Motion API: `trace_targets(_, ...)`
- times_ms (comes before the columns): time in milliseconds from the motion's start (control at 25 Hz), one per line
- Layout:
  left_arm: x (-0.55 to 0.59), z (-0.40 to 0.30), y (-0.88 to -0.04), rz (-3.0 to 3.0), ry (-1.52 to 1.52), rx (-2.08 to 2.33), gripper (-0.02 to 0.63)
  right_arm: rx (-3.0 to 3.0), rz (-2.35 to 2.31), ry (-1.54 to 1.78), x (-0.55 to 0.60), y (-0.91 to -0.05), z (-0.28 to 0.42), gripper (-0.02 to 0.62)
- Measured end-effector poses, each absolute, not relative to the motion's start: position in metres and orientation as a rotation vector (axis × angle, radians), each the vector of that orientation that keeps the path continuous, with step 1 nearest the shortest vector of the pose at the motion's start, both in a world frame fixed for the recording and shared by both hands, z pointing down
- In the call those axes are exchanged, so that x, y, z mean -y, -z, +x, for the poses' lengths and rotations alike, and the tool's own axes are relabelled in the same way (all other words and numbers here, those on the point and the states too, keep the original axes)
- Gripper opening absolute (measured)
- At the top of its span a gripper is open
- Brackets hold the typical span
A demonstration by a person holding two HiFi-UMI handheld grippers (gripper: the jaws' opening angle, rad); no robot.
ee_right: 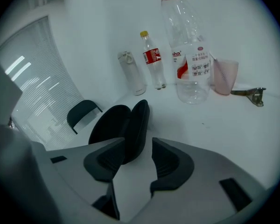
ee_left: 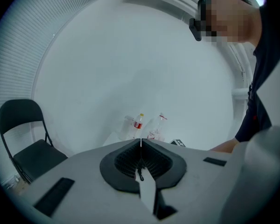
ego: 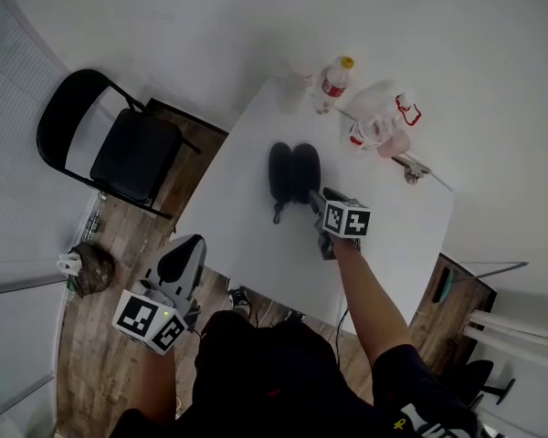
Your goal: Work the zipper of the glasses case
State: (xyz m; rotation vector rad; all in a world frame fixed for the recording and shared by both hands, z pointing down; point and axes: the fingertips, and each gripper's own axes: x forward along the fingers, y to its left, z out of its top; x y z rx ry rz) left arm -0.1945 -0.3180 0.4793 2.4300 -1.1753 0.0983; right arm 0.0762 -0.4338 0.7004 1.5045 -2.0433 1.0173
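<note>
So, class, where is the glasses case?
In the head view, the glasses case lies on the table, just ahead of the right hand-held gripper, bottles beyond it.

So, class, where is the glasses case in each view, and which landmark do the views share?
Head view: case, mid-table, open.
Left gripper view: not in it.
Right gripper view: case, left of centre.
Shared landmark: yellow-capped bottle.

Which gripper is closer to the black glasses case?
Right. The right gripper is open just beside the glasses case; the left gripper is shut, off the table's near edge.
</note>
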Motion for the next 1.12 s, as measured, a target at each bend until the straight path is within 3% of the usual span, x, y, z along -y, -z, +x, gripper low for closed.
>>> trace_targets(160, 0.313, -0.197, -0.485, 2.416, -0.119, 1.186, 0.025, 2.042, 1.524, -1.059, 0.441, -0.713, 0.074, 0.183)
trace_targets(240, 0.312, -0.196, -0.486, 2.416, -0.127, 1.19, 0.025, 2.029, 1.57, -1.068, 0.443, -0.715, 0.078, 0.114)
trace_targets(440, 0.311, -0.187, -0.478, 2.445, -0.079, 1.146, 0.025, 2.036, 1.643, -1.041, 0.442, -0.7, 0.088, 0.054)
trace_targets(880, 0.294, -0.117, -0.435, 2.582, 0.128, 0.875, 0.03, 2.363, 1.718, -1.166, 0.387, -0.57, 0.124, 0.041)
trace_targets(920, 0.289, -0.106, -0.428, 2.589, 0.175, 0.797, 0.065, 2.41, 1.71, -1.171, 0.38, -0.551, 0.127, 0.041)
trace_targets(1000, 0.278, -0.082, -0.415, 2.597, 0.258, 0.64, 0.223, 2.511, 1.678, -1.184, 0.365, -0.513, 0.132, 0.041)
trace_targets(1120, 0.265, -0.051, -0.398, 2.629, 0.314, 0.511, 0.279, 2.652, 1.601, -1.198, 0.342, -0.461, 0.134, 0.041)
